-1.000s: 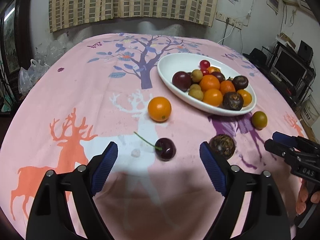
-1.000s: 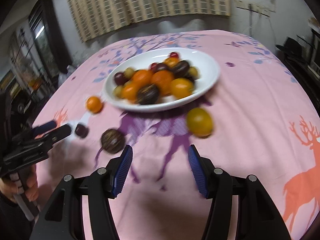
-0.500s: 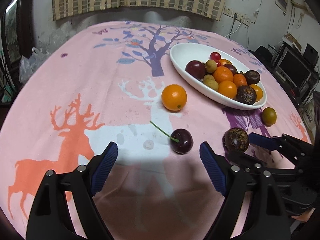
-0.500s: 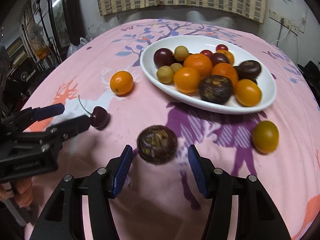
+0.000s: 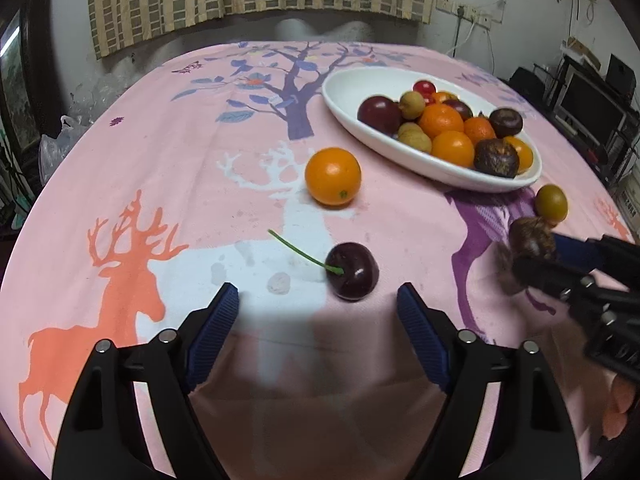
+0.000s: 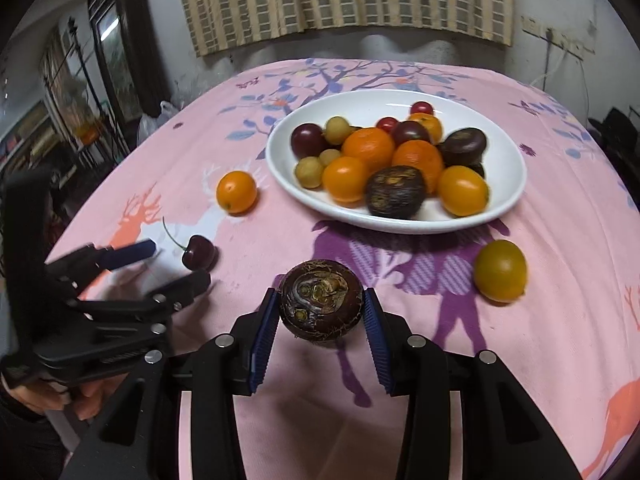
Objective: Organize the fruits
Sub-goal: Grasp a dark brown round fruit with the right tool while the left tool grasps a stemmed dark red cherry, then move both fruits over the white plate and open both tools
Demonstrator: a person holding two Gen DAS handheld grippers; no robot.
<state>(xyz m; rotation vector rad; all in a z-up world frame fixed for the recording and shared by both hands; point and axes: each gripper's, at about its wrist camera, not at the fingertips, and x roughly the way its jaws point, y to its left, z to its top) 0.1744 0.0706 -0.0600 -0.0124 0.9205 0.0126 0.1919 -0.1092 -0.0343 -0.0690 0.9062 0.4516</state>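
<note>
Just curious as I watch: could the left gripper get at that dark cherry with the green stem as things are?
Probably yes. The cherry lies loose on the tablecloth just ahead of the left gripper, whose jaws are apart but closing, with nothing between them.

Our right gripper (image 6: 321, 307) is closing its jaws on a dark brown water chestnut (image 6: 321, 303), both blue pads against its sides. Ahead sits the white bowl (image 6: 505, 196) of fruit. Right of us lies a greenish-yellow fruit (image 6: 500, 271); to the left, a cherry (image 6: 197, 253) between the left gripper's (image 6: 172, 264) fingers.
</note>
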